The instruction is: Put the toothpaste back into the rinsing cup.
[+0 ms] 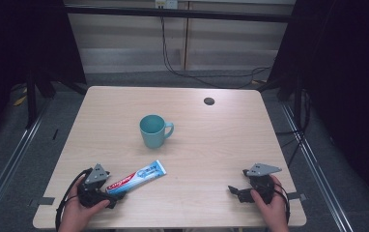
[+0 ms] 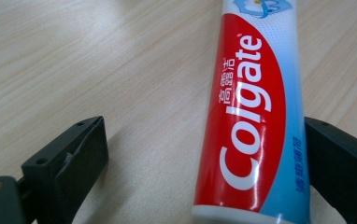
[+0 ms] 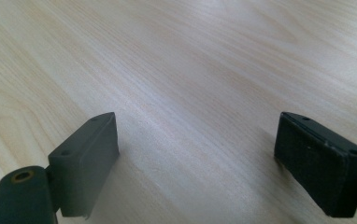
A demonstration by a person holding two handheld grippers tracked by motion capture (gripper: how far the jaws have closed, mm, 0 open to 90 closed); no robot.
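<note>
One tube (image 2: 251, 121) of toothpaste lies flat on the tabletop (image 1: 211, 145) near its front left edge, slanting away toward the middle, and we take it to be the thing in hand. In the left gripper view its near end sits between the jaws of our left tool (image 1: 106, 195): one jaw is at or against the tube's side, the other stands well off with bare wood between, so the jaws are apart and nothing is clamped. We judge this the approach to a grasp, not yet made. The next move calls for centring the tube between the jaws, then closing evenly, since a one-sided push would slide it. A teal mug (image 1: 153, 130) stands upright beyond the tube, well apart. Our right tool (image 1: 236, 191) rests at the front right, jaws spread over bare wood.
</note>
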